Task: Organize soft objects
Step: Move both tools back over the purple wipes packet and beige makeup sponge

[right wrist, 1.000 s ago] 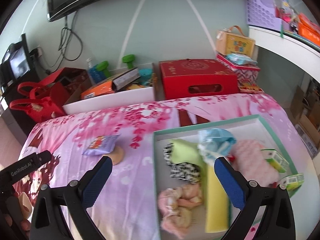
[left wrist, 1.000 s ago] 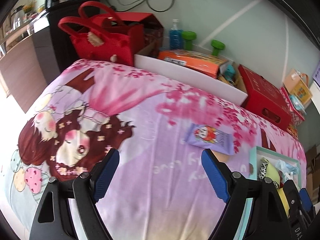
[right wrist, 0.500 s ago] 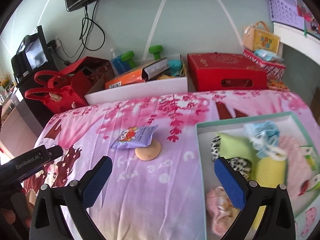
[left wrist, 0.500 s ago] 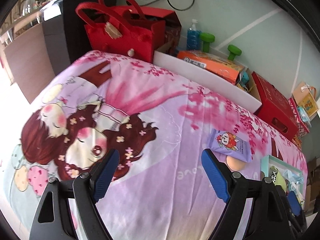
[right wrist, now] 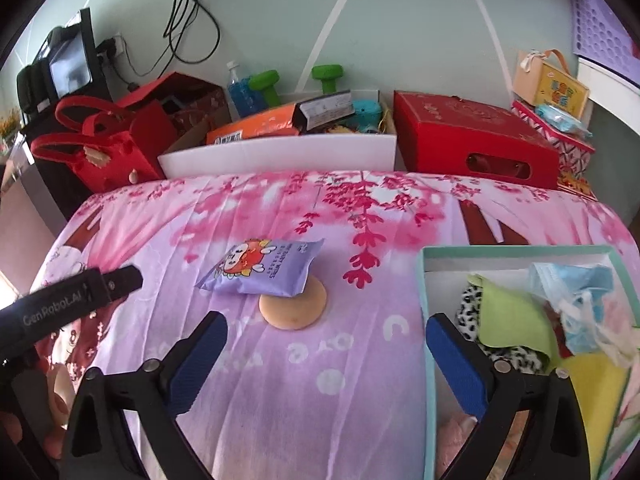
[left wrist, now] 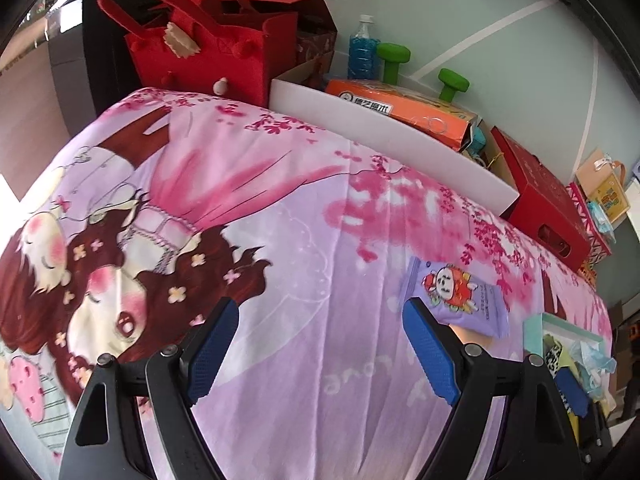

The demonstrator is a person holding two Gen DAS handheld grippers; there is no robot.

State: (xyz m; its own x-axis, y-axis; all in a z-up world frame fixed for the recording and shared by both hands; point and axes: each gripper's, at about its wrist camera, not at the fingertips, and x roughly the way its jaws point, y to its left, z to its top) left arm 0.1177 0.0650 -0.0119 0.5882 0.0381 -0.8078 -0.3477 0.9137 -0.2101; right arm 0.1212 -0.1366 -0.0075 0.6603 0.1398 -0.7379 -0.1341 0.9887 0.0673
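Note:
A purple wet-wipes pack (right wrist: 262, 268) lies on the pink and purple bedspread (right wrist: 320, 360), overlapping a round beige puff (right wrist: 294, 310). In the left wrist view the same pack (left wrist: 460, 296) sits just past my left gripper's right finger. A teal-rimmed box (right wrist: 424, 280) at the right holds soft items: a green cloth (right wrist: 508, 316), a leopard-print piece (right wrist: 472, 308), a blue mask (right wrist: 568, 280), a yellow sponge (right wrist: 592, 392). My right gripper (right wrist: 326, 350) hovers open just short of the puff, nothing between its fingers. My left gripper (left wrist: 320, 344) is open over bare bedspread.
Behind the bed stand a red felt bag (left wrist: 208, 48), a white bin (right wrist: 280, 156) with an orange box (left wrist: 404, 108), green dumbbells (right wrist: 328, 78), a blue bottle (left wrist: 362, 50) and a red carton (right wrist: 472, 140). The left gripper's body (right wrist: 68, 304) shows at the left edge.
Both grippers moved left and lower over the bed. The right view swung from the teal box toward the wipes pack and puff. Neither jaw opening changed.

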